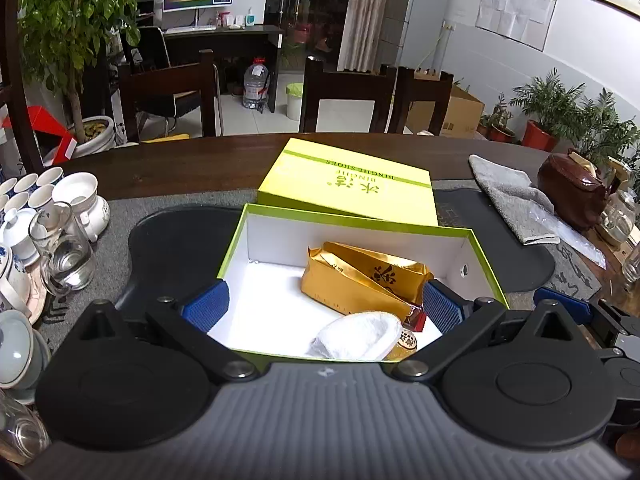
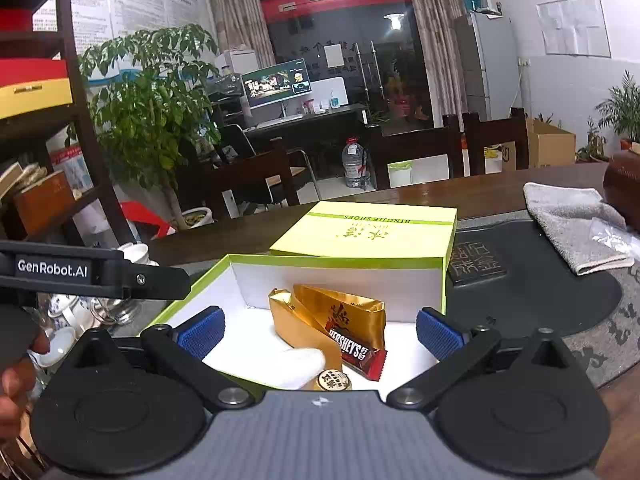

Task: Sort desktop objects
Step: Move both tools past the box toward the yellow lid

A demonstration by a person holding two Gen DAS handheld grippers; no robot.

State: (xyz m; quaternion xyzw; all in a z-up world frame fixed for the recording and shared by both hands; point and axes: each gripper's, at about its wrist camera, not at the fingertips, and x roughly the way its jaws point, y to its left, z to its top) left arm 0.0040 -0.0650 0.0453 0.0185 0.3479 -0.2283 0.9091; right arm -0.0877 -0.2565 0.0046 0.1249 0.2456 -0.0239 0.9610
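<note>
An open yellow-green shoe box point(image 1: 486, 254) point(image 2: 192, 284) with a white inside sits on the dark mat. In it lie two gold foil packs point(image 1: 352, 280) point(image 2: 340, 312), a red-brown chocolate bar point(image 2: 358, 354) point(image 1: 416, 318), a white folded cloth point(image 1: 360, 338) point(image 2: 298, 366) and a small gold round piece point(image 1: 404, 346) point(image 2: 334, 380). Its lid point(image 1: 348, 180) point(image 2: 372, 236) lies just behind it. My left gripper point(image 1: 326, 304) hangs open over the box's near edge, holding nothing. Beside it, my right gripper point(image 2: 320, 330) is open and empty too.
Tea cups, a glass pitcher point(image 1: 66, 252) and a teapot crowd the table's left side. A grey towel point(image 1: 512, 200) point(image 2: 572, 224), a brown pot point(image 1: 572, 192) and glassware sit at the right. Dark chairs stand behind the table. A hand point(image 2: 16, 384) shows at far left.
</note>
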